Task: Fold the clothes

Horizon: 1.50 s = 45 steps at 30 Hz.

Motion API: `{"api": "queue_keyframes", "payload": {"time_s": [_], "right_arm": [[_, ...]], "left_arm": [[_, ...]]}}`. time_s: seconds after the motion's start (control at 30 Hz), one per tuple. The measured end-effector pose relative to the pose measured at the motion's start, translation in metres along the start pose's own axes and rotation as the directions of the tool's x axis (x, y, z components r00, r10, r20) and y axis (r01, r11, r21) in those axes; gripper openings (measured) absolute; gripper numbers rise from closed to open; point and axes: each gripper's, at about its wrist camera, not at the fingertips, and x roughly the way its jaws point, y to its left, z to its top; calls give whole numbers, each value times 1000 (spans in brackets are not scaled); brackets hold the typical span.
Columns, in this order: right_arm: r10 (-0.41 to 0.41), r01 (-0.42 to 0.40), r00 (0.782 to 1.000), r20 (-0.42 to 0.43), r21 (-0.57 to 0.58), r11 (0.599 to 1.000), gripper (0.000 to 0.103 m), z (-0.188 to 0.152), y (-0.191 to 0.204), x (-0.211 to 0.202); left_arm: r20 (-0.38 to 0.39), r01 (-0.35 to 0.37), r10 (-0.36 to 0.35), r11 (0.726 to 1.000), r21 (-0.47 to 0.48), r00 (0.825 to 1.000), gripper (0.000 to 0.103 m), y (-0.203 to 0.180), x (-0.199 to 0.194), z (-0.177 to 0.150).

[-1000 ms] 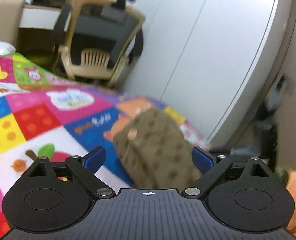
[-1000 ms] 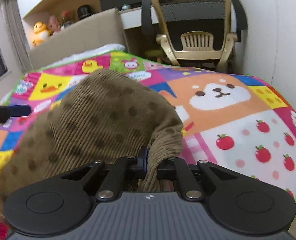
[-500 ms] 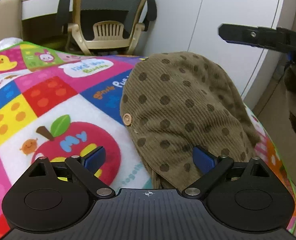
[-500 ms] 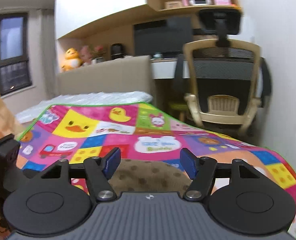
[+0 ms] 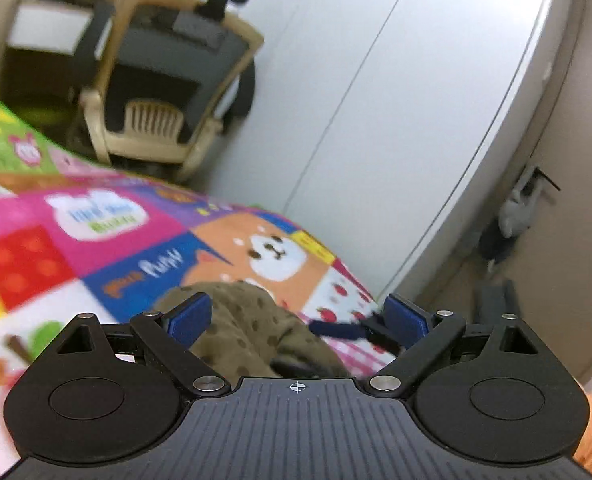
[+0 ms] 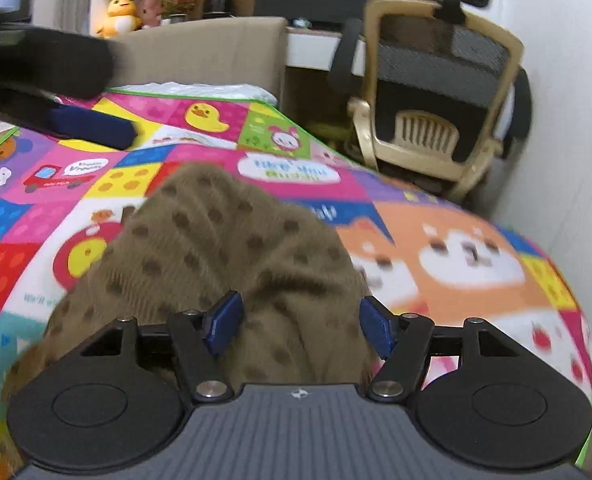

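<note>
Right tool [image 6: 300, 328] spread wide, blue pads [image 6: 223, 326] apart with nothing pinched, poised just over the olive-brown corduroy garment with darker polka dots [image 6: 231, 256]. That garment sits bunched in a rumpled mound, ribbed fabric creased into thick folds, lying on the bright patchwork cartoon play mat [image 6: 476, 264] near the orange puppy panel. Over on the left, the left tool [image 5: 298, 318] is released as well, blue fingers [image 5: 187, 318] parted, the same dotted cloth [image 5: 251, 324] heaped between and below them, not gripped. The other tool's dark blue finger pokes in at right. The mat [image 5: 95, 248] spreads beyond, a beige-framed mesh office chair [image 5: 163, 80] behind it beside a pale grey wardrobe panel [image 5: 408, 120]. Edges are motion-blurred.
</note>
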Motion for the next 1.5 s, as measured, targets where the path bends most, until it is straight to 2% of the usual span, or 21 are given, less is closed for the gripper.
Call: {"api": "queue_keyframes", "payload": {"time_s": [0.07, 0.17, 0.23, 0.3, 0.37, 0.43, 0.6, 0.67, 0.73, 0.83, 0.97, 1.07, 1.2, 1.27, 1.33, 1.4, 1.5], "right_arm": [[-7, 7, 1000, -3, 3, 1000, 66, -9, -3, -12], [-2, 2, 999, 47, -7, 1000, 66, -10, -7, -41], [73, -74, 992, 102, 13, 997, 66, -6, -6, -57], [158, -162, 980, 123, 21, 987, 68, -4, 0, -61], [205, -207, 975, 91, 10, 978, 69, -6, 12, -50], [197, -197, 980, 26, 4, 980, 72, -14, 25, -31], [162, -162, 987, 8, -22, 987, 79, -26, 42, -24], [164, -164, 987, 4, -16, 986, 79, -26, 41, -24], [163, -163, 987, 2, -17, 987, 79, -25, 42, -24], [159, -159, 987, 0, -20, 987, 80, -24, 44, -23], [164, -164, 986, 1, -18, 986, 80, -23, 42, -24], [207, -207, 978, 9, 4, 978, 84, -20, 27, -33], [262, -276, 959, 110, 150, 949, 86, -1, -19, -53], [228, -262, 959, 165, 223, 939, 89, 14, -45, -56], [141, -184, 973, 181, 250, 951, 89, 32, -63, -47], [66, -104, 985, 161, 244, 964, 89, 47, -73, -26], [5, -26, 995, 98, 219, 975, 89, 58, -74, 11]], "left_arm": [[-23, 39, -40, 999, -32, 999, 89, 1, 18, 4], [-59, 11, -12, 1000, -20, 998, 89, 9, 40, 0], [-62, 2, -1, 1000, 8, 998, 90, 10, 44, -1], [-67, -5, 6, 1000, 23, 998, 91, 10, 47, 0], [-66, -30, 35, 997, 67, 997, 91, 7, 50, -2], [-59, -61, 68, 992, 110, 996, 92, 4, 51, -4], [10, -96, 95, 994, 44, 995, 94, 2, 15, -2], [64, -135, 132, 989, 51, 989, 94, 1, -1, -6], [77, -180, 176, 982, 51, 981, 94, 4, -6, -9], [42, -221, 219, 975, 31, 975, 93, 13, 1, -11], [9, -304, 304, 952, 23, 953, 91, 25, 15, -14], [6, -313, 313, 950, 23, 950, 92, 30, 17, -19], [7, -348, 350, 928, 131, 937, 93, 24, 21, -22], [-8, -338, 341, 933, 126, 940, 93, 25, 26, -22], [-20, -331, 337, 934, 138, 941, 93, 23, 34, -24], [-25, -329, 337, 931, 157, 941, 94, 20, 41, -25], [-28, -326, 335, 930, 167, 942, 95, 22, 43, -26]]}}
